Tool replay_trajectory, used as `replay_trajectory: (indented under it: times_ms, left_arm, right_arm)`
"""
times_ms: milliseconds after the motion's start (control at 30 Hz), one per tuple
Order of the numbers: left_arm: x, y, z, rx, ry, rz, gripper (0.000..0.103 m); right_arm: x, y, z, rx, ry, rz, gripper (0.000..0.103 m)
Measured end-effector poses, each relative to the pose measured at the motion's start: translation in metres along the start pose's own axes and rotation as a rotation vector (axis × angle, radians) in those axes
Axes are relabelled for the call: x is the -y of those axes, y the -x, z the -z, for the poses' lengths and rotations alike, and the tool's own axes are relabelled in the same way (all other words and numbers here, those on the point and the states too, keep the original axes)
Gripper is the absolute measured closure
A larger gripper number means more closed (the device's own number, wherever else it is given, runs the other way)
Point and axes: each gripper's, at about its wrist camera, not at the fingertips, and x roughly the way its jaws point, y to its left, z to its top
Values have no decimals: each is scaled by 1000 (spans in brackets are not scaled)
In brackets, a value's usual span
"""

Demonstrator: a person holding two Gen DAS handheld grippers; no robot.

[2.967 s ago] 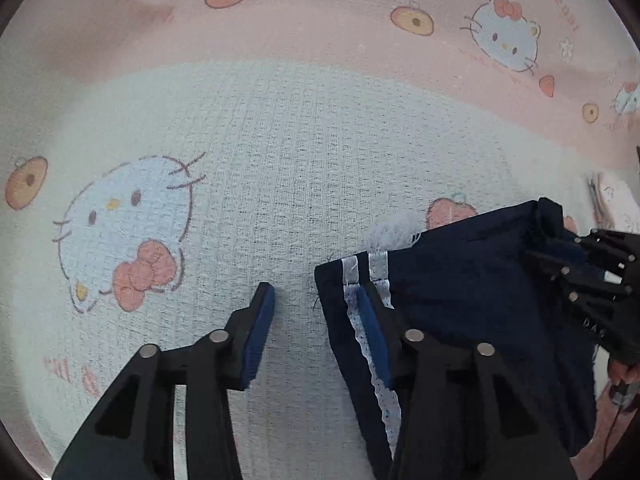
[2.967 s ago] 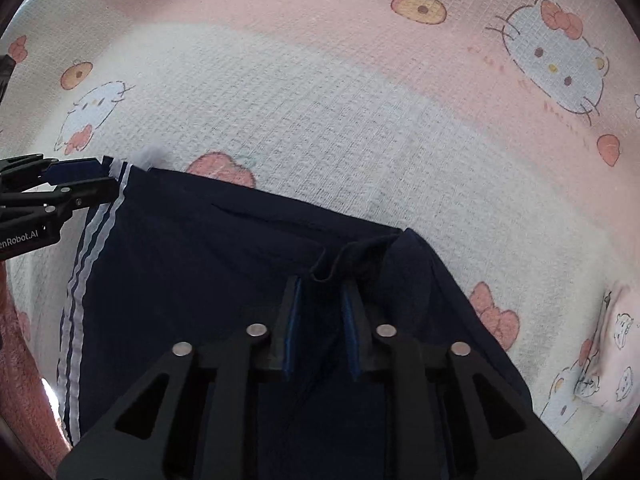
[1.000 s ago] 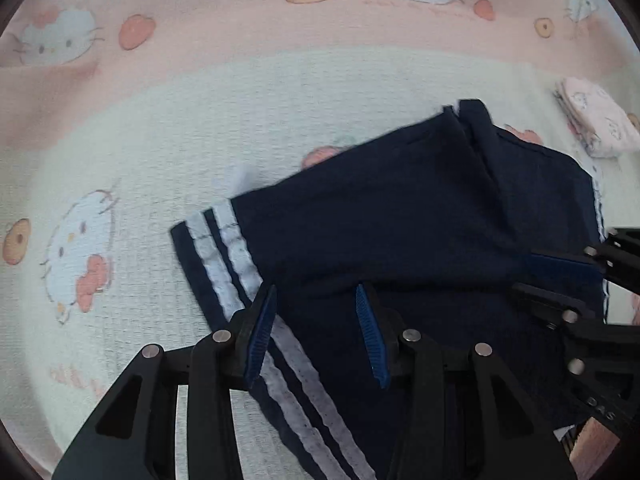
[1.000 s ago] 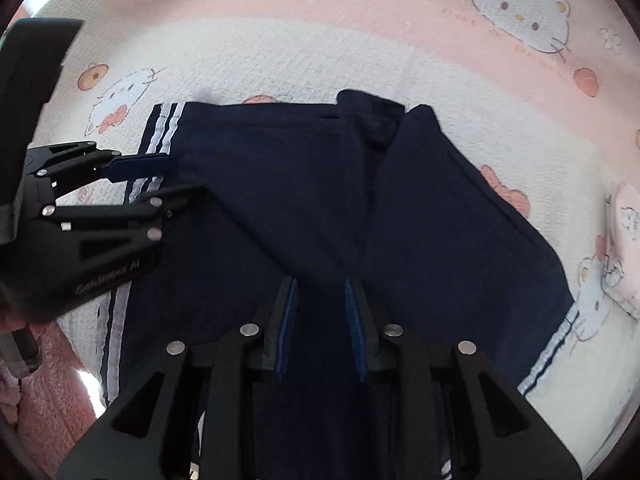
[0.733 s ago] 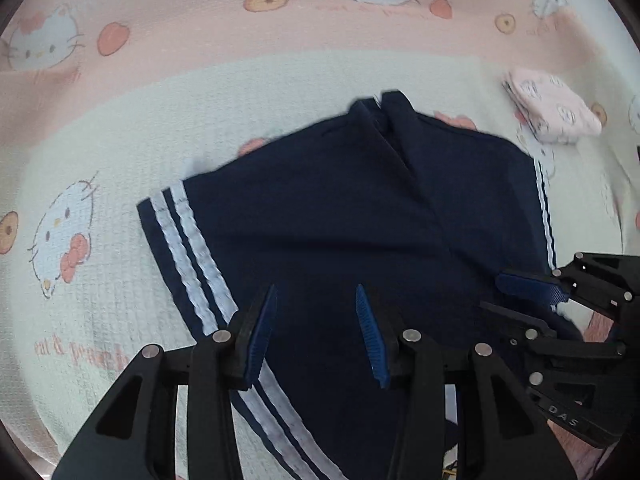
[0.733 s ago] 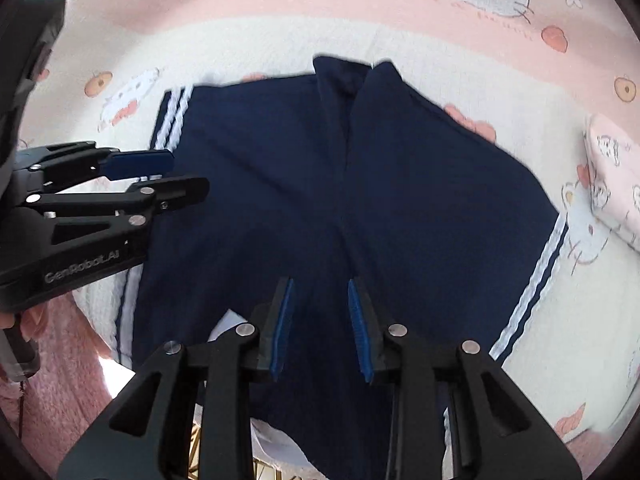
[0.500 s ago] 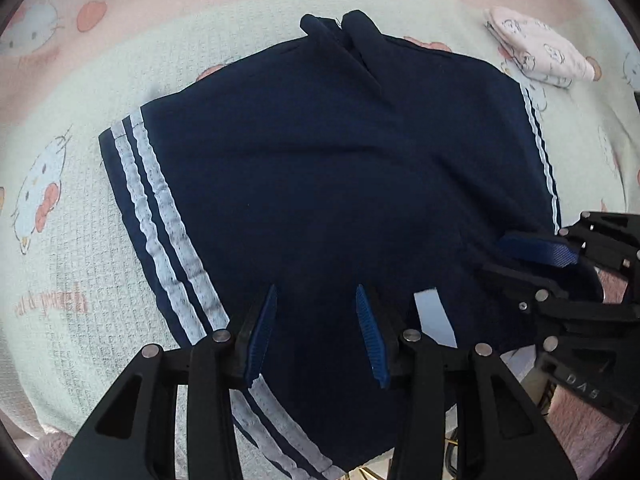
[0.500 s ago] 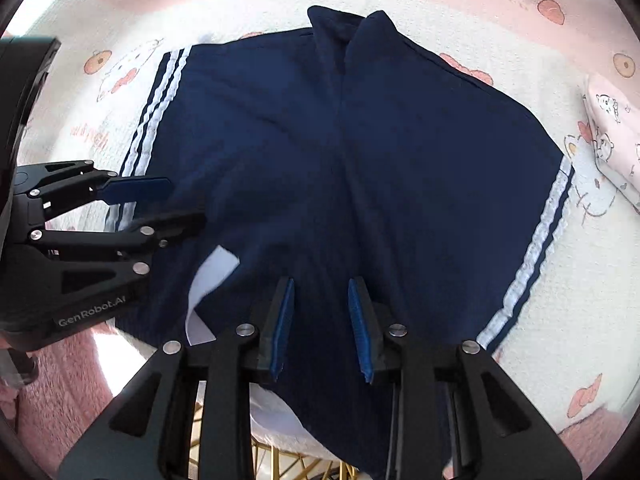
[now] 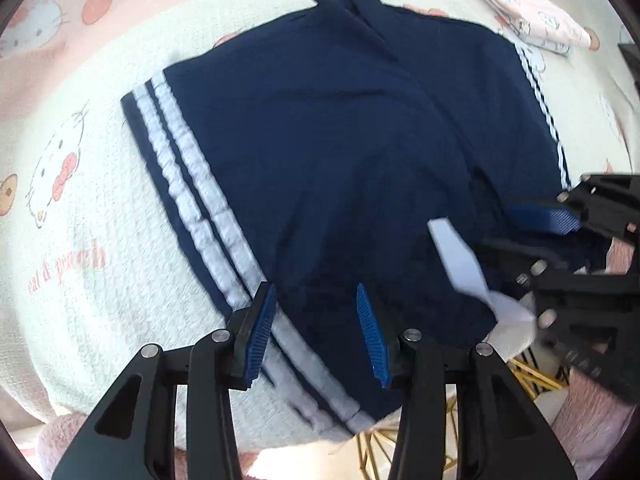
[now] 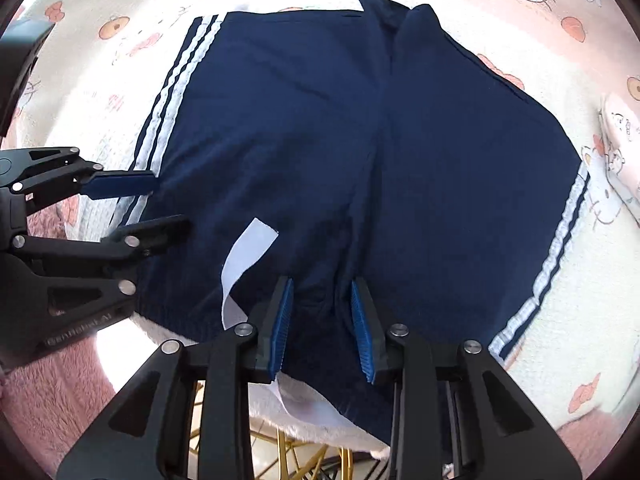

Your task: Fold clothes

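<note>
Shorts: navy shorts point(image 10: 320, 132) fill mid-frame, flat on the blanket point(image 10: 568, 320).
Feel: probably light, limp cloth; grab the waistband at lower centre.
Left gripper point(image 9: 316, 332): wide, empty.
Right gripper point(image 10: 322, 320): parted over the waistband, not pinching.
Tag: white label point(image 10: 244, 256) sticking up.

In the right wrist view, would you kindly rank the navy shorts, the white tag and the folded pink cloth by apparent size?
1. Navy shorts, by far the largest.
2. White tag.
3. Folded pink cloth, though the frame edge cuts it off, so ranks two and three are unsure.
</note>
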Motion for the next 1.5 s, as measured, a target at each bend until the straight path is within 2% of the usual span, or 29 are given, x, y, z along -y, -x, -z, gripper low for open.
replay_trajectory:
  times_ms: [100,167,233,333,400,500,633,733,833,933,1000,1100,1167,1333,1433,1500]
  left_arm:
    - [-14,5,8,-10,45,18,59]
    - [-15,12,8,11,66,32,59]
    - [-4,19,8,37,35,58,59]
    - [18,18,13,26,-47,61,59]
    - [23,5,18,-28,-67,17,59]
    - [18,8,24,-21,-42,26,57]
    - [10,24,29,1,-1,23,57]
    - [4,23,30,4,38,64,57]
    - [-4,8,28,-48,87,35,57]
    - [-6,15,26,-41,101,24,56]
    - [-8,20,27,-42,102,-10,56]
    - [-13,31,25,-14,137,34,56]
    - [-10,40,18,19,134,48,56]
    - [8,61,-30,134,120,116,56]
    - [0,60,-85,217,111,147,56]
    - [10,49,-114,213,122,160,56]
  right_arm:
    - [8,13,5,29,-56,-45,74]
    - [12,19,7,47,-93,-46,74]
    - [12,23,10,55,-107,-58,74]
    - [11,24,15,43,-81,-40,73]
    - [18,20,16,21,-44,-5,73]
    - [27,11,24,-16,-62,35,73]
    - [48,30,31,43,-171,-74,73]
    - [52,44,36,75,-188,-55,70]
    - [56,48,53,70,-187,-53,69]
    - [92,69,67,58,-179,-26,69]
    - [98,64,67,50,-201,-26,69]
    - [104,49,61,45,-225,-12,69]
    - [108,45,55,53,-227,9,69]
    - [133,54,36,104,-276,31,69]
    - [155,57,26,127,-317,51,64]
    - [169,56,20,134,-335,67,63]
